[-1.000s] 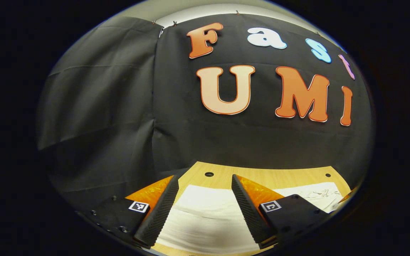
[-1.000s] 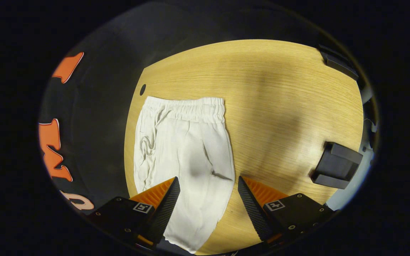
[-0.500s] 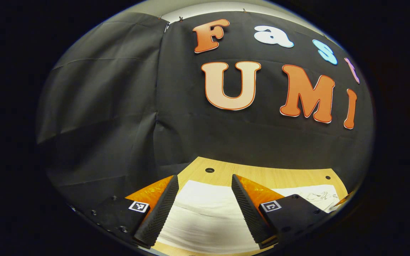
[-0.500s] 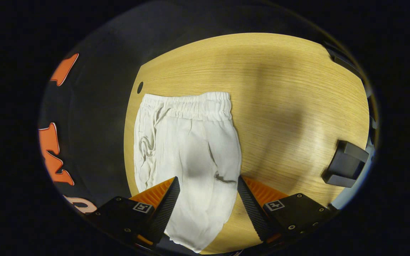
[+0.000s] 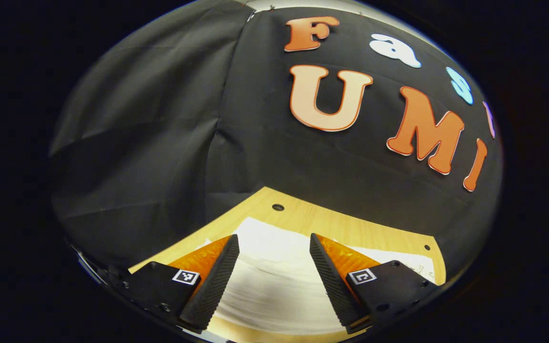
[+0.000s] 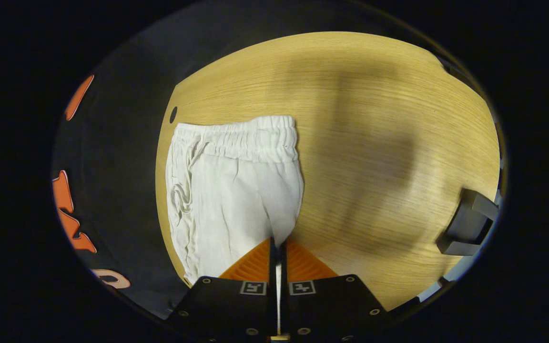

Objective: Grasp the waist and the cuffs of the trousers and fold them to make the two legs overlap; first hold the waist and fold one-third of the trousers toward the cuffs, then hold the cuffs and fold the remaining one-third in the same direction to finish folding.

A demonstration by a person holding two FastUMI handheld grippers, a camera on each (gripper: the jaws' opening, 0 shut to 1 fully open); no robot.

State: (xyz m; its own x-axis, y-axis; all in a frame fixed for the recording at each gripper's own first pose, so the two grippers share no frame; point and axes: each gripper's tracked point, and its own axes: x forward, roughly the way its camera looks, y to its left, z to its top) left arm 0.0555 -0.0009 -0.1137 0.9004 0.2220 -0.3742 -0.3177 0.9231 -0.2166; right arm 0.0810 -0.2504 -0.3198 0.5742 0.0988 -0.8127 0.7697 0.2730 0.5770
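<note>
Trousers point(image 6: 236, 190) lie flat ahead of our right gripper point(image 6: 277, 247), clamped on their fabric; cuffs hidden beneath it. Our left gripper point(image 5: 272, 267) hovers spread above white cloth. Wooden table point(image 6: 374, 119), dark booth wall.

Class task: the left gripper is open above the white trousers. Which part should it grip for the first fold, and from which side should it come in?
Probably the elastic waistband of the trousers, approached from the waist end. It is a thick gathered band lying flat on the table, so it gives a firm edge. The left gripper hangs open over cloth; the right gripper pinches the leg edge.
</note>
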